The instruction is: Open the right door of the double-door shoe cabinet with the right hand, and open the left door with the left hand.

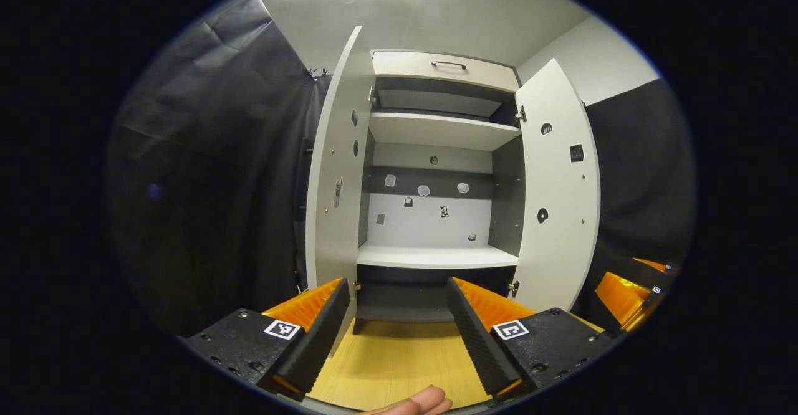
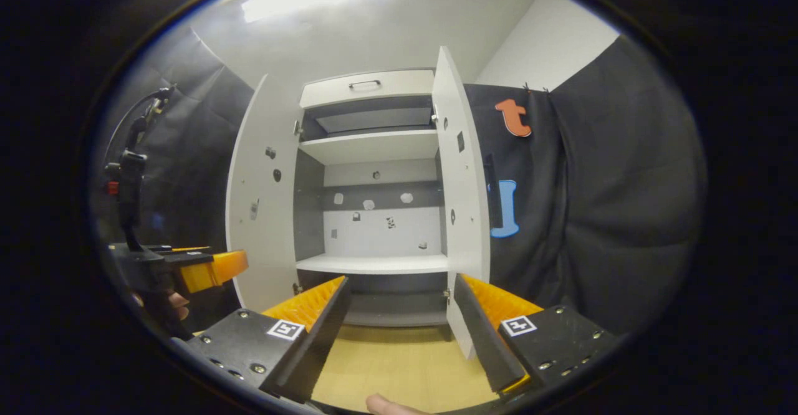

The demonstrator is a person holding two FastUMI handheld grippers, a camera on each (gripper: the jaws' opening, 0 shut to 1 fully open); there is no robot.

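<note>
In the left gripper view, the cabinet (image 1: pixel 436 178) is standing at the centre of the frame with both doors swung wide. The left door (image 1: pixel 333 166) is angling out toward the camera at centre left, and the right door (image 1: pixel 557 184) is doing the same at centre right. Between them the shelves (image 1: pixel 436 256) are showing bare, with small stickers dotting the back panel. A drawer (image 1: pixel 446 69) with a dark handle is sitting at the top of the cabinet. The left gripper (image 1: pixel 396 331) is hovering at the bottom of the frame with its jaws spread apart and nothing between them, over a wooden floor (image 1: pixel 399 365). A fingertip (image 1: pixel 418 402) is peeking in at the bottom edge. At the lower right, the right gripper (image 1: pixel 629 296) is partly showing at the frame's edge.

In the right gripper view, the cabinet (image 2: pixel 374 203) is sitting at the centre, its left door (image 2: pixel 262 197) opening toward the left of the frame and its right door (image 2: pixel 464 197) edge-on just right of centre. The right gripper (image 2: pixel 402 324) is hanging at the bottom with jaws parted and holding nothing, clear of both doors. At the left edge, the left gripper (image 2: pixel 206 268) is being held by a hand (image 2: pixel 171 306); I cannot tell its jaw state from this view.
</note>
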